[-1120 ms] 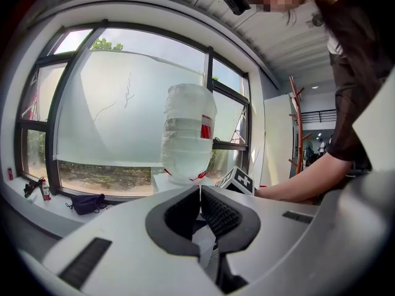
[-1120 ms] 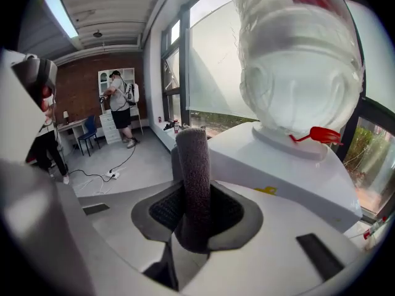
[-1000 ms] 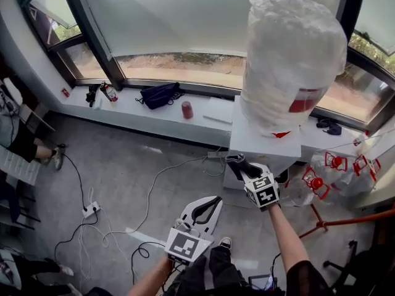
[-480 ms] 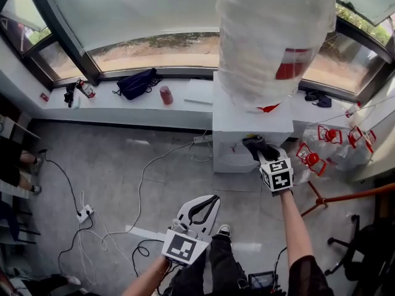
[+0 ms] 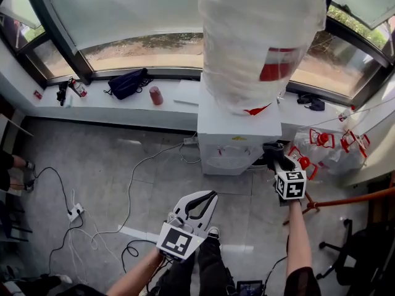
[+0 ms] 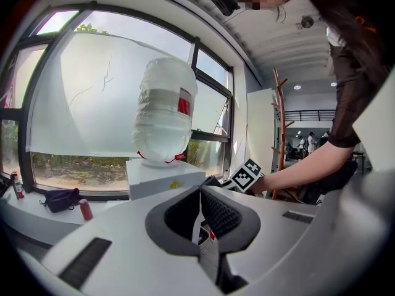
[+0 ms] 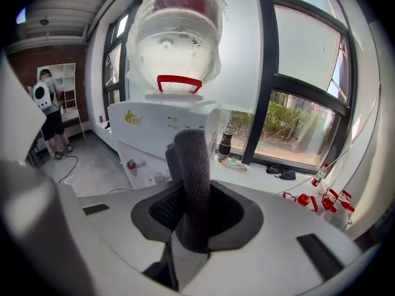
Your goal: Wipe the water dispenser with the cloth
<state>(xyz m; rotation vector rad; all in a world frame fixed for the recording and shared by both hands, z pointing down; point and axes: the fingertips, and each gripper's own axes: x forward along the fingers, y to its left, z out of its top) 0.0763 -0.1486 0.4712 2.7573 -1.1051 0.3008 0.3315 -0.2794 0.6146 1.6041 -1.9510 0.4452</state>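
Note:
The white water dispenser (image 5: 237,131) stands by the window with a plastic-wrapped bottle (image 5: 259,42) on top. My right gripper (image 5: 274,157) is at the dispenser's front right corner, shut on a dark grey cloth (image 5: 271,149). In the right gripper view the rolled cloth (image 7: 192,171) sticks up from the jaws, close to the dispenser's front (image 7: 163,128) and its taps. My left gripper (image 5: 197,206) hangs low over the floor, away from the dispenser, shut on nothing. In the left gripper view, the dispenser (image 6: 163,176) lies ahead of its jaws.
A dark bag (image 5: 126,82) and a red can (image 5: 155,95) lie on the window sill. Cables (image 5: 123,196) and a power strip (image 5: 73,213) trail over the floor at left. Empty bottles with red handles (image 5: 327,143) and a wooden pole (image 5: 345,199) crowd the right.
My right gripper has carried the cloth rightward across the dispenser's front to its right corner. The left gripper has stayed low and shut.

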